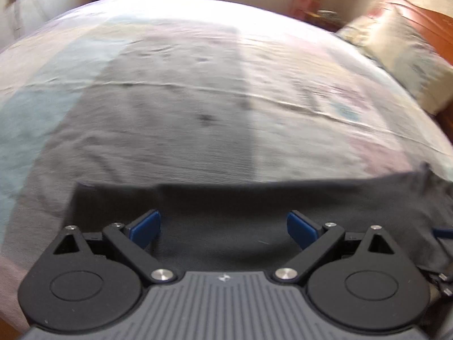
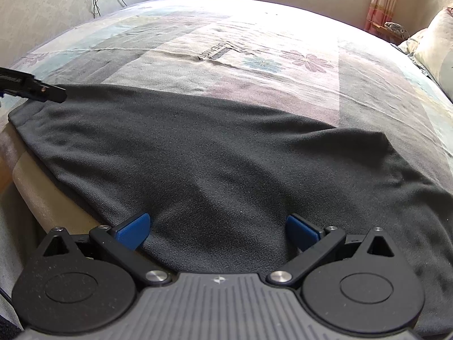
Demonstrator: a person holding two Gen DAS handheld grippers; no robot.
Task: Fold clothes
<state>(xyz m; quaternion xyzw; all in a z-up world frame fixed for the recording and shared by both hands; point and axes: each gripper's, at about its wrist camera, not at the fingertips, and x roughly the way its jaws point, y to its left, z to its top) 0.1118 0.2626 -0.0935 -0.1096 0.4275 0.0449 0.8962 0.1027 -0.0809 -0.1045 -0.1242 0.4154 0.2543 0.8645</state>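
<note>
Right wrist view: we are looking across a wide bed (image 2: 283,42) whose patchwork sheet is carrying flower prints and a band of lettering, with a pillow (image 2: 433,45) lying at its far right edge. A dark grey garment (image 2: 212,164) is lying spread flat on the near part of the bed, its left end reaching toward the mattress edge. We are holding the right gripper (image 2: 218,231) just above the garment's near hem with its blue-padded jaws standing wide apart and gripping nothing. At the far left, the tip of the left gripper (image 2: 42,89) is sitting at the garment's far left corner; we cannot tell whether it is touching the cloth.

In the blurred left wrist view, the left gripper (image 1: 223,228) is likewise spread wide and empty, hovering over the garment (image 1: 254,206), with the sheet stretching beyond it and the pillow (image 1: 396,56) at upper right.
</note>
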